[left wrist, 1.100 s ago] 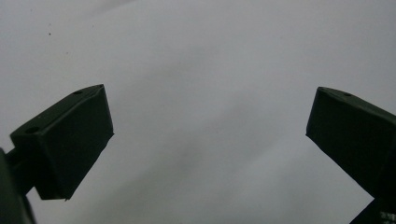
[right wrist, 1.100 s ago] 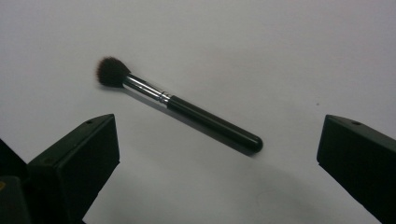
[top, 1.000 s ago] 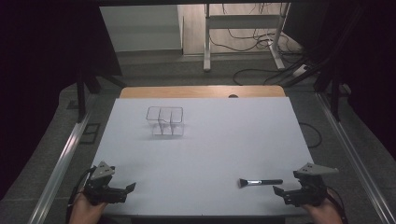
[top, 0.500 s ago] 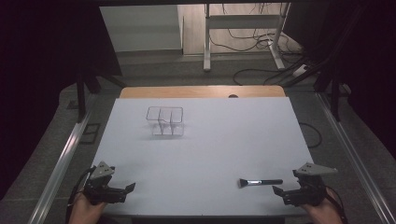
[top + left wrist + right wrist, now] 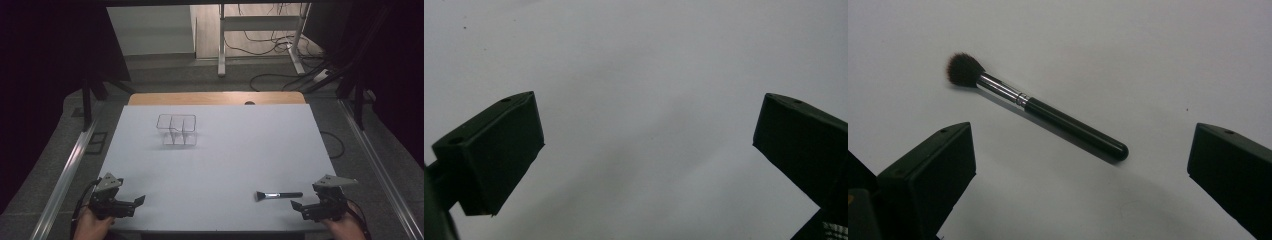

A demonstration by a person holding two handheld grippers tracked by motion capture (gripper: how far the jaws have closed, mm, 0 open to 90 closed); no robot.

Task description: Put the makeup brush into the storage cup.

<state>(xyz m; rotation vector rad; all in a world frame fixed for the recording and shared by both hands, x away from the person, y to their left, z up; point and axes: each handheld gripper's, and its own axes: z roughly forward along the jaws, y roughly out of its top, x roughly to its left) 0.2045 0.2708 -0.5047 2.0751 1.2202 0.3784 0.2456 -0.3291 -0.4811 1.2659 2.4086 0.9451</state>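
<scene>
- Nearest, the right gripper (image 5: 309, 209) sits at the desk's (image 5: 225, 165) front edge, jaws spread wide, empty; the left gripper (image 5: 131, 206) likewise.
- Just beyond lies the makeup brush (image 5: 278, 194), flat, bristles pointing left. I'd close squarely across its black handle, not the bristles.
- Farther back stands a clear organizer (image 5: 176, 130); its see-through dividers are hard to make out.

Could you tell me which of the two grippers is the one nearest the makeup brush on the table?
The right gripper: the makeup brush lies just ahead of its open jaws, while the left gripper sits across the table.
</scene>
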